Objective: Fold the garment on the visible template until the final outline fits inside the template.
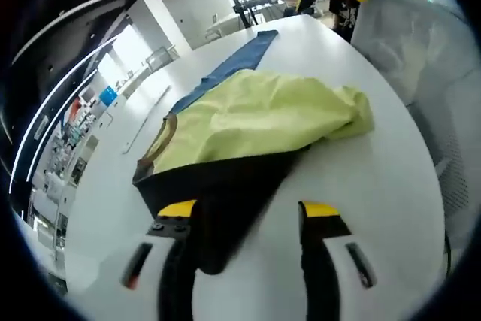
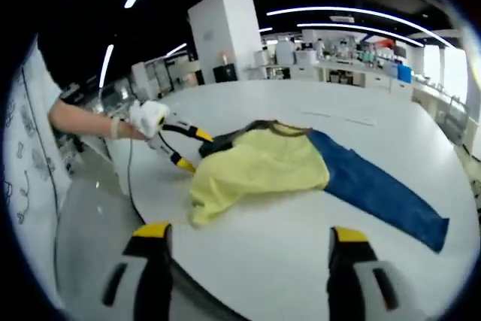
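Garment [image 2: 259, 167] bunched on the white table [image 2: 301, 261], lying across the blue template [image 2: 376, 189].

Left gripper [image 1: 248, 219] has its jaws spread around the garment's dark hem, one jaw against the cloth, not yet pinching; right gripper [image 2: 248, 242] hangs spread and empty, well short of the garment. I judge the fold goes best if the hem is pinched firmly and carried flat toward the template. Its long axis runs along the template, collar pointing away from the right gripper.

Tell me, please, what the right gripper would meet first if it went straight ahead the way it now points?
Probably bare white table first, then the near edge of the yellow garment. The right gripper is open and empty; depth is hard to judge here.
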The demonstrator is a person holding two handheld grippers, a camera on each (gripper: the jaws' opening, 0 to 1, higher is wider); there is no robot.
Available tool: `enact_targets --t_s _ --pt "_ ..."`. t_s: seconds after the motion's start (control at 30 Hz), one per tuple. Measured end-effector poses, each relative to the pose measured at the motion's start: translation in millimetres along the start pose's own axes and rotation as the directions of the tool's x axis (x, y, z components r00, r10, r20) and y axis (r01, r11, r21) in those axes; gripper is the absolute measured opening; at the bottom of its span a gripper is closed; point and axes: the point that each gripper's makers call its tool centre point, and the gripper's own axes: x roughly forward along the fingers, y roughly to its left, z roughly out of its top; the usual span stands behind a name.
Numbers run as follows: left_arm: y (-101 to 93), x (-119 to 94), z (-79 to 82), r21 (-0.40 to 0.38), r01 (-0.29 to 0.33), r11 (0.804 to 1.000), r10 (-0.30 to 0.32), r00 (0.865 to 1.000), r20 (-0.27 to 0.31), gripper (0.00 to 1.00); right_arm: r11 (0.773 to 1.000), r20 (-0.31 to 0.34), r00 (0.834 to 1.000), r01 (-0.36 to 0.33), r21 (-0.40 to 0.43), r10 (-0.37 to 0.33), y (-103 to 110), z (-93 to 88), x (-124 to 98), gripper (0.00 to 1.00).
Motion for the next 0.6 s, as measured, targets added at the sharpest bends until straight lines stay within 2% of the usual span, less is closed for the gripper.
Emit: enact_targets --t_s 0.03,0.17,0.23,0.27,0.33,0.4,0.5,0.6 --pt "-0.8 -0.7 0.4 -0.020 0.003 1.000 -0.003 1.000 0.008 0.69 1.000 -0.010 1.000 -0.010 -0.022 0.010 2.9 0.3 3.3 0.86" --pt "-4.6 -5.2 2.1 -0.104 0.019 0.994 -0.015 0.999 0.038 0.94 0.989 -0.033 0.998 -0.062 -0.131 0.058 18.8 8.1 20.7 0.86" --pt "-6.0 -9.9 4.7 -0.132 0.024 0.991 -0.016 0.998 0.060 0.98 0.979 -0.051 0.996 -0.080 -0.189 0.072 23.9 11.2 30.4 0.85" --pt "-6.0 -12.2 -0.4 -0.174 0.019 0.985 -0.009 0.998 0.060 0.98 0.976 -0.055 0.996 -0.083 -0.200 0.073 24.8 11.7 32.0 0.85" --pt "-2.7 -15.2 -5.5 -0.227 0.021 0.974 -0.003 0.997 0.078 0.99 0.950 -0.066 0.995 -0.093 -0.297 0.076 31.5 16.7 41.2 0.83" --pt "-3.3 -18.4 -7.0 -0.241 0.017 0.970 0.002 0.997 0.081 0.99 0.911 -0.084 0.993 -0.112 -0.396 0.085 39.2 19.6 49.5 0.80" --pt "-2.6 -24.3 -11.0 -0.256 -0.001 0.967 0.021 0.997 0.078 0.99 0.821 -0.119 0.989 -0.144 -0.553 0.093 54.9 21.3 63.6 0.76" --pt "-0.7 -29.0 -12.1 -0.297 -0.014 0.955 0.041 0.995 0.086 0.98 0.737 -0.150 0.983 -0.176 -0.652 0.102 67.7 17.9 75.5 0.67"
